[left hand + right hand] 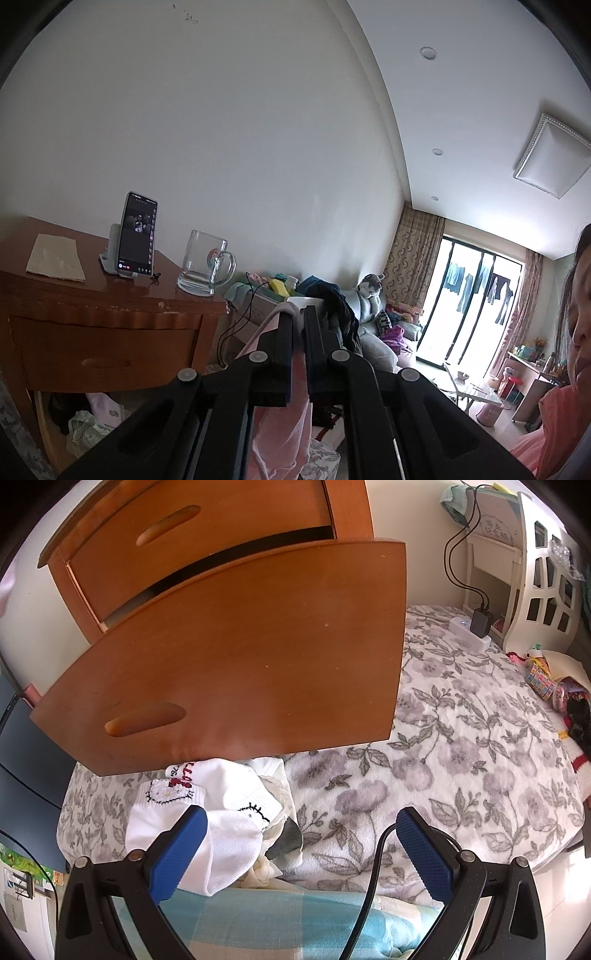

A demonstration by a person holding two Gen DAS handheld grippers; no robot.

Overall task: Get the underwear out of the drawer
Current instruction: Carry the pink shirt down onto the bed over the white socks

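My left tool [297, 314] is clamped on the pale pink cotton underwear [284, 424], its two black fingers drawn together with the fabric pinched between them. The garment drapes over the left finger near the tip and hangs down through the narrow slot below, held level in the air, in front of the brown wooden nightstand [110, 314]. On that worktop stand a clear glass mug with a handle [203, 264], a dark smartphone propped upright in a grey stand [138, 236] and a flat beige sheet of paper [55, 258]. The nightstand's upper drawer front [107, 347] sits shut in the left view.

My right tool [299, 845] points downward with its blue-padded fingers [181, 853] wide apart, gripping nothing. Between and just beyond them lies a heap of white socks with cartoon cat embroidery [207, 812] on the grey floral bedspread [461, 757]; the left pad overlaps the heap, though contact cannot be told. Above the socks juts the pulled-out brown wooden lower drawer [240, 657], its contents hidden from this angle. A black cable [373, 867] runs beside the right finger.
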